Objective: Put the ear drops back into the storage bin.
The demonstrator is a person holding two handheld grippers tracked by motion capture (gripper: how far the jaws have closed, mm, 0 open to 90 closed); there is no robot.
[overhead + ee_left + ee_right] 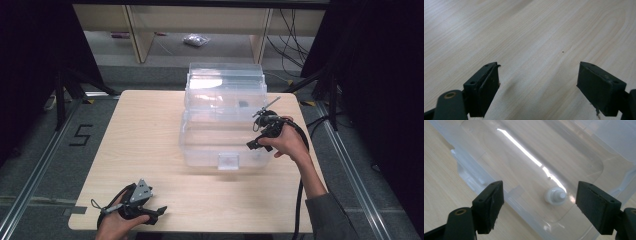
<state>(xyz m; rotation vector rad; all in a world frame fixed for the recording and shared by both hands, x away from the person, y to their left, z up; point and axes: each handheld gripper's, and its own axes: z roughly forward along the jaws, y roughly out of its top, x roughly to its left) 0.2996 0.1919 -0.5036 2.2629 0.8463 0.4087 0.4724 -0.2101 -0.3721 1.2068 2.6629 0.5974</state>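
Holding a small white cap (555, 195), the clear plastic box (207, 150) sits open

A: What does the table (150, 150) look like?
B: Pale wood grain, rectangular, set on a grey carpet floor (40, 165).
A: Any marks on the floor?
B: A black "5" (81, 135) to the table's left, and metal rails (30, 185) running along both sides.
A: And further back?
B: A light wooden desk (140, 30) with 2 legs visible, black cables (290, 35) hanging by its right leg, and a small crumpled bag (195, 40) on the floor beneath it.
A: The sides?
B: Dark curtains (30, 50) left and right, with black stand legs (65, 85) at their feet.
A: Light?
B: Bright from above.
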